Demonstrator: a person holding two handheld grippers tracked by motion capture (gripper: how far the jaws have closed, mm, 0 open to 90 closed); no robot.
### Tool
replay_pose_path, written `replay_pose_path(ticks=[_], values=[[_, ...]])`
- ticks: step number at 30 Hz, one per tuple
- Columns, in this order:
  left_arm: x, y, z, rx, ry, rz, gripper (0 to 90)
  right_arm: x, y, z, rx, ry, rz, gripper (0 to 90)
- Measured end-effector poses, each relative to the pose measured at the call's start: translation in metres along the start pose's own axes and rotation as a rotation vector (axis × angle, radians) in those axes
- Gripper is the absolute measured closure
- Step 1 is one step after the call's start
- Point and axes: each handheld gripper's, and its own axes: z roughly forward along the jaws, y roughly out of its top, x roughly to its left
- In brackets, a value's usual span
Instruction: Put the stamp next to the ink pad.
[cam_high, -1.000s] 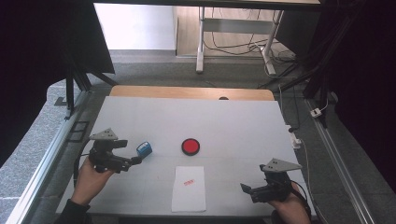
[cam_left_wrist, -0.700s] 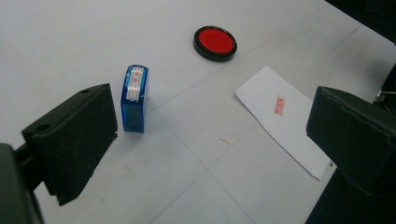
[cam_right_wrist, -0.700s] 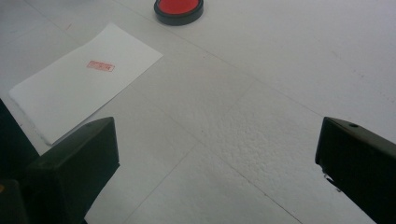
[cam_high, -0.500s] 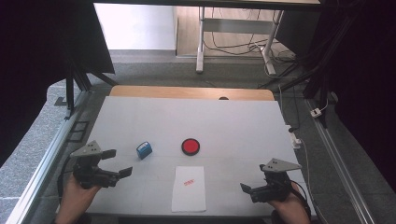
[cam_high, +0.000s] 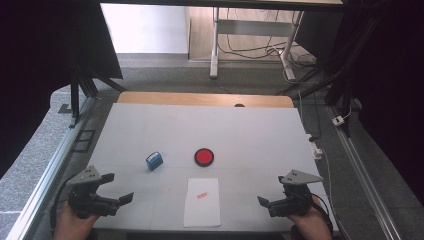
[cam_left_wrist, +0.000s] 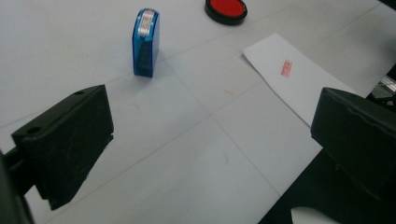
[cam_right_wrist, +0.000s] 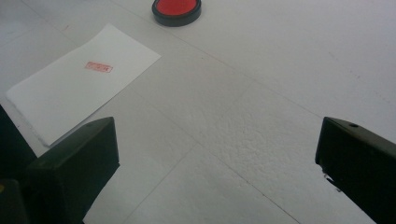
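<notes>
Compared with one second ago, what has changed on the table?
The left claw let go of the blue stamp and drew back toward the table's near left corner, jaws open. The stamp, red ink pad, stamped paper and right claw stayed put.

Ahead of the left gripper's fingers (cam_left_wrist: 65, 140) on the surface (cam_high: 250, 130) stands the stamp (cam_left_wrist: 146, 42), the ink pad (cam_left_wrist: 226, 9) beyond it to the right. The paper sheet (cam_right_wrist: 79, 81) lies ahead-left of the right gripper's fingers (cam_right_wrist: 74, 163), the pad behind it.
</notes>
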Motion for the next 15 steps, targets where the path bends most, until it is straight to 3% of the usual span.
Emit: replay_pose_path(ticks=[4,9,15], values=[[0.0,-0.008,0.0,0.024,0.015,-0.008,0.0,0.0,0.0,0.0,0.0,0.0,0.001,0.0],[-0.003,-0.013,0.001,0.066,0.056,0.015,0.0,0.001,0.0,0.0,0.0,-0.004,-0.002,0.0],[-0.003,-0.012,0.003,0.079,0.059,0.005,0.2,0.001,0.0,0.0,0.003,-0.004,-0.007,0.0]])
